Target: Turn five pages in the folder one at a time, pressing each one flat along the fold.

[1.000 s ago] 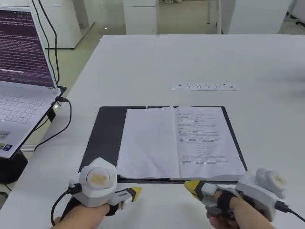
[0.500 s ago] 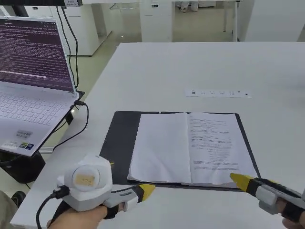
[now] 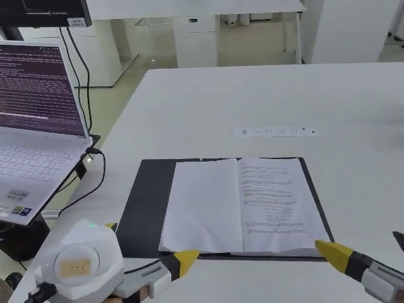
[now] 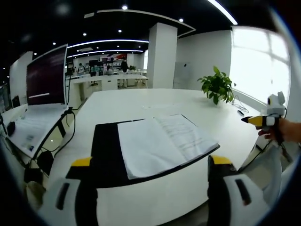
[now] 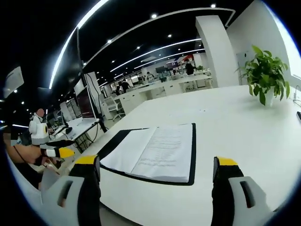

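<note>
A black folder (image 3: 148, 202) lies open flat on the white table, with a blank white page (image 3: 202, 205) on the left and a printed page (image 3: 274, 202) on the right. My left gripper (image 3: 148, 243) is open at the folder's near left corner, off the paper. My right gripper (image 3: 366, 247) is open just past the near right corner. The left gripper view has the folder (image 4: 155, 141) ahead of my open left gripper (image 4: 150, 162). In the right gripper view, the folder (image 5: 155, 150) lies beyond my open right gripper (image 5: 156, 161). Neither holds anything.
An open laptop (image 3: 31, 126) sits at the left with a cable (image 3: 95, 170) trailing beside the folder. A white power strip (image 3: 274, 132) lies behind the folder. A potted plant (image 4: 217, 84) stands at the far end. The table's near edge runs right under both grippers.
The right gripper has moved out to the right, away from the folder's near edge. The left gripper has drawn back a little. The pages lie as before; the head camera has shifted.
</note>
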Available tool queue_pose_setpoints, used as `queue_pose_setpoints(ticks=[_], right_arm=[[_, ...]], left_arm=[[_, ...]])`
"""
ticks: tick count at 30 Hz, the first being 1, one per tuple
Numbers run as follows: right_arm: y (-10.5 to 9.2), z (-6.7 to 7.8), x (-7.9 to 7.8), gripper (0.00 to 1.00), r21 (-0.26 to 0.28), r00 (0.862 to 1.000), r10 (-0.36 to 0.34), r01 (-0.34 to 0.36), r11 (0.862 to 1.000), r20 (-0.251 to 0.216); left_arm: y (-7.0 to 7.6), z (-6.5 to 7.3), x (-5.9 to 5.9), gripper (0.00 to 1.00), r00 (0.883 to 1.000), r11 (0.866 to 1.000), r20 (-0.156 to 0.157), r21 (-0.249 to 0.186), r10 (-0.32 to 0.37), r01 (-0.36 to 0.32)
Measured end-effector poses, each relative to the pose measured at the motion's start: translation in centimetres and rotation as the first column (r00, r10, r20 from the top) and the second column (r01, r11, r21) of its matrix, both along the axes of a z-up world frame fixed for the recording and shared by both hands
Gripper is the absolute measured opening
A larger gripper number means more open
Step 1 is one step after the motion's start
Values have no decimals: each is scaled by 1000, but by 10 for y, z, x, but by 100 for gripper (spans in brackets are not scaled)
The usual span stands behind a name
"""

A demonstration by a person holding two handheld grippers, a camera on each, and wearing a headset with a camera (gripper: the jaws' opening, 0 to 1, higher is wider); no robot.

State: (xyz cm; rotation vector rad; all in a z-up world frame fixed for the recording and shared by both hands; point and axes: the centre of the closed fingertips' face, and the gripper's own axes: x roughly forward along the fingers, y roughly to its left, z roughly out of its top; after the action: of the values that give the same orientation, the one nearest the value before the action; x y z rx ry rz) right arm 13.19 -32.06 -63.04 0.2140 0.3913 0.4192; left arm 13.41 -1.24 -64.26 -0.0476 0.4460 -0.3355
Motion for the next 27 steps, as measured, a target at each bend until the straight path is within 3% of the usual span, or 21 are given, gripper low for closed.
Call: queue_pose_setpoints(ticks=[6,11,15,18,23,27], right_arm=[[0,-9,-6,100,-6,999,31,-31,999,-31],[-5,-18,-11,100,-10,998,50,-51,999,-47],[-11,-22,-15,100,4,998,35,-35,999,-57],[-14,-23,-18,99,22,997,19,-17,1000,-69],[-16,-25,-24,98,26,998,-3,5,1000,-65],[-13,-26,-27,98,28,998,-14,16,999,-67]], left_arm=[[-11,-11,1,99,999,999,-36,33,-23,24],[-34,-27,9,99,995,996,-76,53,-69,73],[-64,-41,18,99,985,987,-109,72,-133,142],[-97,-52,29,99,974,977,-122,73,-191,201],[-144,-66,47,99,954,954,-120,94,-274,286],[-176,-75,61,92,937,935,-114,97,-329,340]])
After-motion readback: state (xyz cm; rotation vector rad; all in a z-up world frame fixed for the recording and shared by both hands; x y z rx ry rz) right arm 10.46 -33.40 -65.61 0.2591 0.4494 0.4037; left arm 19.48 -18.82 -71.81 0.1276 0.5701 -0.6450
